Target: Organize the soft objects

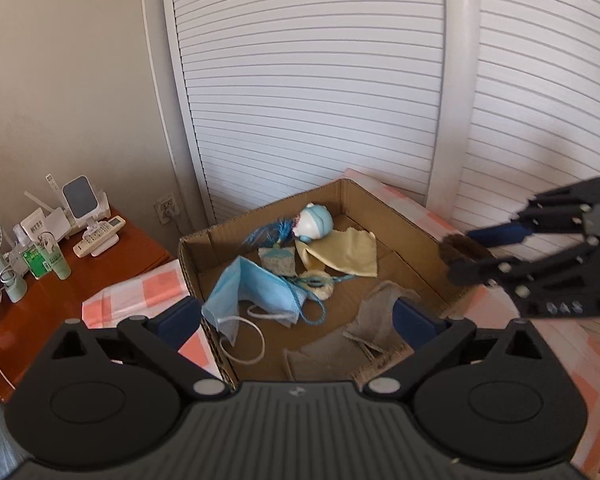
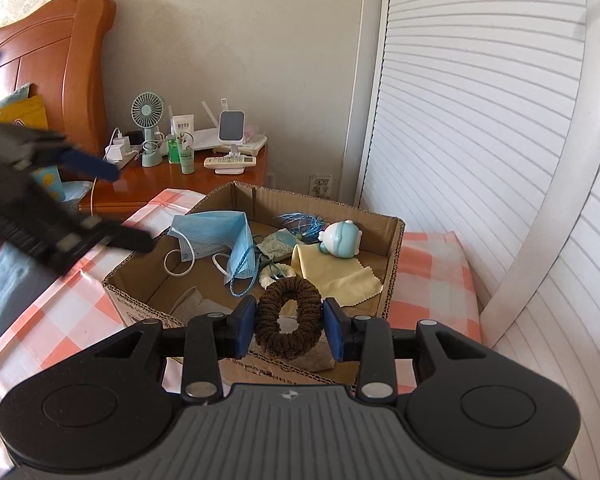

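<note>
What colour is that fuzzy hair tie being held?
Dark brown; the hair tie shows best in the right wrist view.

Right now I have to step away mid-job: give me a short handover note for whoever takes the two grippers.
Left gripper: open, nothing between its fingers, over the near end of the cardboard box.
Right gripper: shut on the brown scrunchie, held above the box's near edge, not yet dropped.
In the box: blue face mask, yellow cloth, grey cloth, round blue-and-white toy, small patterned pouch, blue cord.
Left: release the scrunchie into the box, then check the checked cloth for strays.
</note>
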Action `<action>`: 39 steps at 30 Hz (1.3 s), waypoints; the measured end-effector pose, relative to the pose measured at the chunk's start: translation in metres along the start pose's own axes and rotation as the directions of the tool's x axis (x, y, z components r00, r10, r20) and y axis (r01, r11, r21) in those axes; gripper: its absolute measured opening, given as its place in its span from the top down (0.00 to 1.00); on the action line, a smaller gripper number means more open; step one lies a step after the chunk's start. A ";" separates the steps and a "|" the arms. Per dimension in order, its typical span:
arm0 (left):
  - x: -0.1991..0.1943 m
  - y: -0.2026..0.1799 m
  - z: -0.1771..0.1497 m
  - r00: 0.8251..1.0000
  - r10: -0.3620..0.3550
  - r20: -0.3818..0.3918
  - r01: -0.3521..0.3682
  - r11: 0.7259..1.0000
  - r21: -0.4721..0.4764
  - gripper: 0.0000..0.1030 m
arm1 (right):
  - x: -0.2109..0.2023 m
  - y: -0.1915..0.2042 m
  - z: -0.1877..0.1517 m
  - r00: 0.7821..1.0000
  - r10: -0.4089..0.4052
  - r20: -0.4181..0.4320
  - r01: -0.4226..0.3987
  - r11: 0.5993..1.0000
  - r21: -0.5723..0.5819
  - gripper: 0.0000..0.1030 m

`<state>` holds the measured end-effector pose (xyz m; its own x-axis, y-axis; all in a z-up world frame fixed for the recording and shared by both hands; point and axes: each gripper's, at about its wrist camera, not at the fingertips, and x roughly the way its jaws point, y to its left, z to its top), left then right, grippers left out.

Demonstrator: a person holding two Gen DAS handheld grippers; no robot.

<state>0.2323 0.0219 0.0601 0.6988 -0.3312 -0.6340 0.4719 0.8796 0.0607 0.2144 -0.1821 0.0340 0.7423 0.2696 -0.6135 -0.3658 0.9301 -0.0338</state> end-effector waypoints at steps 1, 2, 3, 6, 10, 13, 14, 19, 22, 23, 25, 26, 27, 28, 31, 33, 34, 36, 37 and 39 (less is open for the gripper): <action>-0.006 -0.003 -0.006 1.000 -0.007 -0.008 0.007 1.000 0.000 0.01 | 0.004 -0.001 0.003 1.000 -0.002 -0.005 0.002 1.000 0.004 0.60; -0.012 -0.006 -0.010 1.000 -0.014 -0.010 0.014 1.000 -0.001 0.01 | 0.007 -0.002 0.006 1.000 -0.005 -0.008 0.005 1.000 0.007 0.60; -0.017 -0.008 -0.014 1.000 -0.023 -0.010 0.023 1.000 0.003 0.01 | 0.011 -0.003 0.010 1.000 -0.007 -0.010 0.007 1.000 0.009 0.60; -0.031 -0.017 -0.027 1.000 -0.024 -0.015 0.025 1.000 0.015 0.01 | 0.023 -0.006 0.024 1.000 -0.017 -0.015 0.018 1.000 0.016 0.59; -0.044 -0.028 -0.046 0.999 -0.022 -0.036 0.024 0.998 0.052 0.01 | 0.046 -0.013 0.045 0.999 -0.044 -0.031 0.045 0.998 0.047 0.56; -0.049 -0.031 -0.059 0.998 -0.018 -0.057 0.021 0.998 0.051 0.01 | 0.058 -0.017 0.054 0.996 -0.076 -0.035 0.078 0.994 0.071 0.26; -0.051 -0.031 -0.063 0.998 -0.018 -0.067 0.021 0.999 0.047 0.01 | 0.061 -0.016 0.054 0.994 -0.099 -0.035 0.101 0.992 0.075 0.11; -0.055 -0.028 -0.079 0.995 -0.005 -0.101 0.008 1.000 0.024 0.01 | 0.052 -0.007 0.038 0.994 -0.099 -0.037 0.102 0.991 0.083 0.04; -0.057 -0.028 -0.085 0.994 0.002 -0.109 0.000 1.000 0.017 0.01 | 0.039 0.005 0.026 0.995 -0.092 -0.034 0.094 0.994 0.059 0.02; -0.059 -0.028 -0.087 0.994 0.002 -0.105 0.000 1.000 0.016 0.01 | 0.034 0.009 0.021 0.996 -0.088 -0.030 0.090 0.995 0.048 0.01; -0.061 -0.028 -0.090 0.995 0.012 -0.100 -0.011 1.000 0.010 0.01 | 0.024 0.017 0.011 0.997 -0.077 -0.030 0.078 0.996 0.037 0.00; -0.062 -0.028 -0.091 0.995 0.017 -0.098 -0.017 1.000 0.004 0.01 | 0.019 0.021 0.005 0.997 -0.068 -0.035 0.069 0.997 0.033 0.00; -0.063 -0.029 -0.093 0.995 0.018 -0.099 -0.019 1.000 -0.003 0.01 | 0.014 0.025 -0.001 0.997 -0.065 -0.036 0.066 0.997 0.030 0.00; -0.063 -0.029 -0.095 0.995 0.019 -0.101 -0.020 1.000 -0.010 0.01 | 0.010 0.028 -0.007 0.997 -0.066 -0.038 0.067 0.997 0.026 0.00; -0.064 -0.032 -0.101 0.993 0.025 -0.112 -0.027 1.000 -0.016 0.01 | 0.000 0.038 -0.027 0.996 -0.072 -0.047 0.073 0.997 0.023 0.00; -0.065 -0.035 -0.105 0.993 0.021 -0.119 -0.024 1.000 -0.019 0.01 | -0.004 0.043 -0.040 0.996 -0.074 -0.052 0.075 0.997 0.031 0.00; -0.065 -0.036 -0.107 0.992 0.020 -0.124 -0.023 0.999 -0.023 0.01 | -0.006 0.045 -0.046 0.996 -0.074 -0.057 0.076 0.996 0.037 0.00; -0.066 -0.039 -0.109 0.991 0.021 -0.131 -0.025 0.999 -0.027 0.01 | -0.009 0.047 -0.057 0.995 -0.065 -0.069 0.069 0.996 0.059 0.00; -0.066 -0.041 -0.110 0.991 0.026 -0.130 -0.030 0.999 -0.025 0.01 | -0.011 0.049 -0.063 0.996 -0.058 -0.075 0.063 0.996 0.070 0.00; -0.068 -0.044 -0.112 0.991 0.042 -0.126 -0.045 0.999 -0.019 0.01 | -0.013 0.051 -0.072 0.995 -0.062 -0.076 0.069 0.994 0.086 0.00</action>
<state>0.1041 0.0436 0.0144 0.6447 -0.2478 -0.7232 0.4295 0.9000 0.0744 0.1456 -0.1558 -0.0170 0.7186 0.1913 -0.6685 -0.2644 0.9644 -0.0083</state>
